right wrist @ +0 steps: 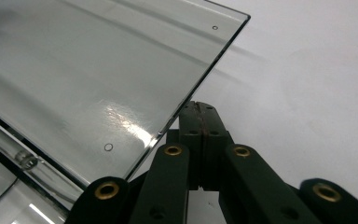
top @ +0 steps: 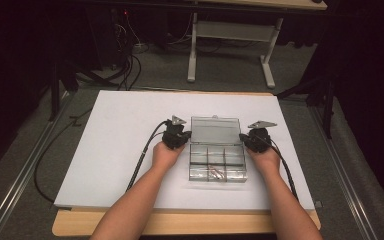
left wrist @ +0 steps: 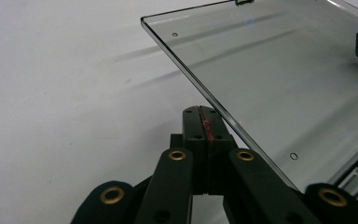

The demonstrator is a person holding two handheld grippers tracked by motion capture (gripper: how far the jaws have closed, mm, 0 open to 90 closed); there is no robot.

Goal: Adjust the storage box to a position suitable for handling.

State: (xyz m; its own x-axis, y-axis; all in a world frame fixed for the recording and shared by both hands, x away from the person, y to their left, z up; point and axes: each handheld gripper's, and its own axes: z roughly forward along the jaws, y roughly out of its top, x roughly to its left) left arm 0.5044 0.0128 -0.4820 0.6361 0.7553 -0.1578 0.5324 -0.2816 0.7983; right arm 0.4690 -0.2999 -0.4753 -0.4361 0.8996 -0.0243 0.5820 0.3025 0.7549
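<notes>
Fingers [left wrist: 200, 114] shut beside lid [top: 215, 130] side edges, white mat [top: 120, 150] around

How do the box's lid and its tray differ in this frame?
The lid is swung open and lies back on the far side; the tray sits nearer the person. The lid is one plain clear sheet; the tray is split into compartments. The lid carries nothing; the tray holds something small and reddish. Both are clear plastic, joined along the hinge, with the shut left gripper and right gripper at the lid's two side edges.
</notes>
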